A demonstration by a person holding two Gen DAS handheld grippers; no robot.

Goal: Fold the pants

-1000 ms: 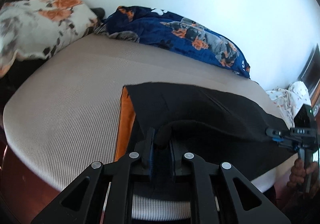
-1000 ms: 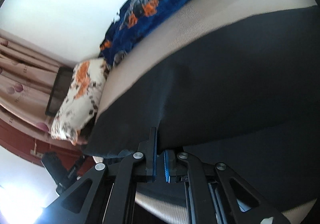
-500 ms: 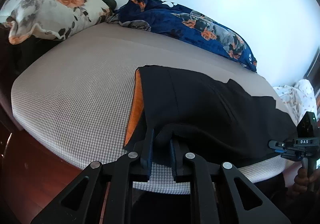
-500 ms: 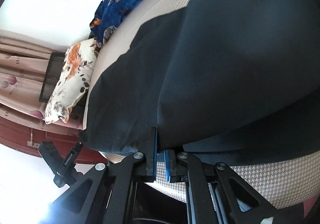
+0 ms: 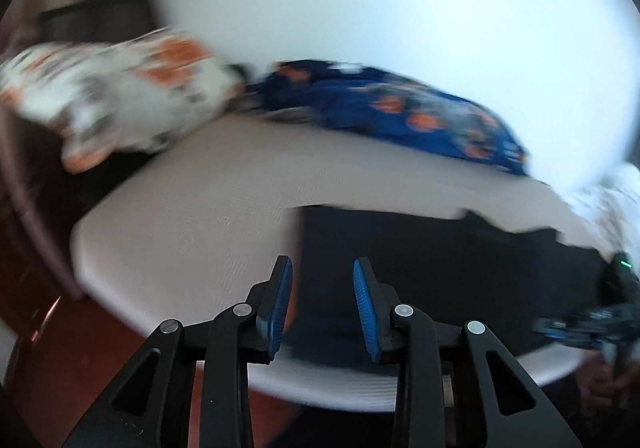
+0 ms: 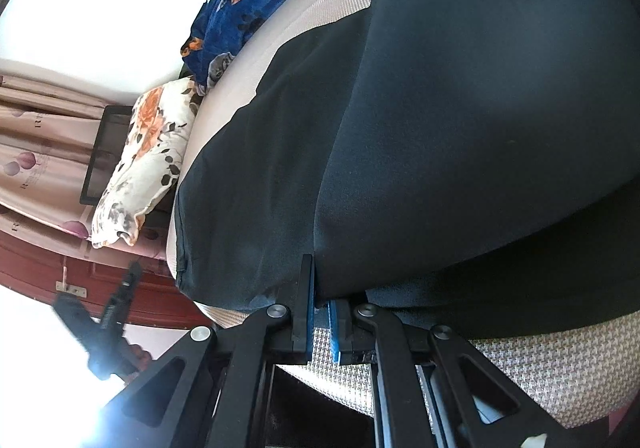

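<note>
Pants: black pants (image 6: 460,120) lie spread on the bed (image 5: 208,216), doubled over so one layer covers another; the near edge runs along the bed's front rim; in the left view they (image 5: 440,268) fill the right half of the mattress, blurred.

Left gripper: my left gripper (image 5: 322,302) has its jaws opening — the blue pads (image 5: 280,304) stand apart with nothing pinched between them; through the gap I see the left end of the pants and bare mattress beside it; the gripper points down toward the bed's front edge.

Right gripper: my right gripper (image 6: 321,322) is pressed nearly together and pinches the front hem of the upper layer of cloth; the fabric rises from between the pads in a crease running up and away across the pants.

Other views of the grippers: in the right view my left gripper (image 6: 100,324) shows at lower left, off the bed's end, with my fingers (image 6: 138,354) around its handle; in the left view my right gripper (image 5: 592,324) shows at the far right rim — blurred, at the pants' front corner.

Bed: checked grey cover; a floral pillow (image 6: 148,160) at the head; a blue flowered blanket (image 5: 392,116) bunched along the white wall (image 5: 400,8).

Room: pink curtain (image 6: 36,144) behind the pillow.
</note>
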